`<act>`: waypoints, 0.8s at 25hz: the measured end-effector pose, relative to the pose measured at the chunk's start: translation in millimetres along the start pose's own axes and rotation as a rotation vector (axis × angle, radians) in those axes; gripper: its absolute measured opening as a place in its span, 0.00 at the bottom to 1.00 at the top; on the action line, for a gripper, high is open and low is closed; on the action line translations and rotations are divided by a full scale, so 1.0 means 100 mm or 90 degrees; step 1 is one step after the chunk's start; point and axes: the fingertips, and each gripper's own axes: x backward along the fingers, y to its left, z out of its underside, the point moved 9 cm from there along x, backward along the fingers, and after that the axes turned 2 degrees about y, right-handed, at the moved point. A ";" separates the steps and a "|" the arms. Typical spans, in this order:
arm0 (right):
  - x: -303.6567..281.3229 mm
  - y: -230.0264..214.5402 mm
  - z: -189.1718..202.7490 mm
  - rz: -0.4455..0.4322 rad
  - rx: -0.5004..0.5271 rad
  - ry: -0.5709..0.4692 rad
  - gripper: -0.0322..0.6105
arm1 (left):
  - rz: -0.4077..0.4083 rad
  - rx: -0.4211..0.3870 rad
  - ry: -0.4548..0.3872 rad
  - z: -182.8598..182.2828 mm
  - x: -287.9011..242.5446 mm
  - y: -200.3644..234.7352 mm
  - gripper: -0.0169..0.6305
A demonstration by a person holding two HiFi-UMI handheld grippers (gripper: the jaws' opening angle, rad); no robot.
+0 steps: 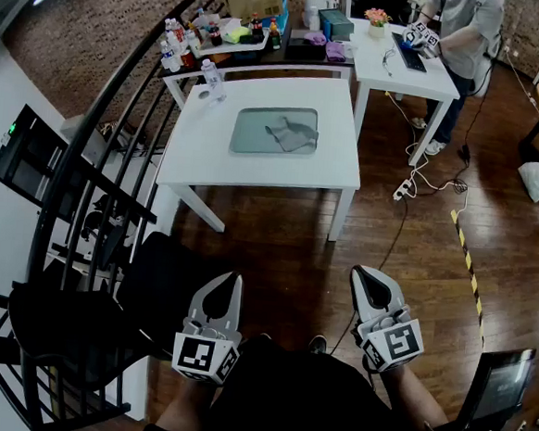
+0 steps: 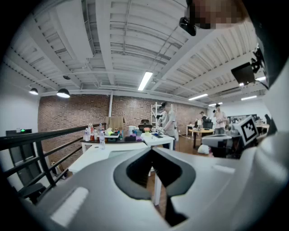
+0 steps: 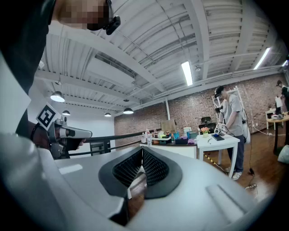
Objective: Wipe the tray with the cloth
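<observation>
Approaching the bench (image 1: 254, 170) at twelve o'clock should come first: the cloth (image 1: 292, 134) lies in the tray (image 1: 248, 139) there. Left gripper (image 1: 231, 279) and right gripper (image 1: 363, 275) have fingers pressed together, empty; spread one before pinching.

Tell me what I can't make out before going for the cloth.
- Dirt on the tray: head view, too small.
- Underside of the cloth: head view, covered by its own folds.
- Cloth in both gripper views: low angle, and the jaws fill the foreground.
- Label on the bottle: head view, too small.
</observation>
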 end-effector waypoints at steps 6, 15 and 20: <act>-0.66 -0.25 0.30 -0.014 -0.045 0.090 0.06 | -0.015 0.009 0.027 0.12 -0.46 0.58 0.06; -2.48 -0.97 0.71 0.059 -0.029 0.227 0.20 | -0.031 -0.002 0.070 0.45 -2.14 2.22 0.06; -3.68 -1.21 0.82 0.103 -0.013 0.321 0.24 | 0.051 0.011 0.142 0.45 -3.06 2.94 0.06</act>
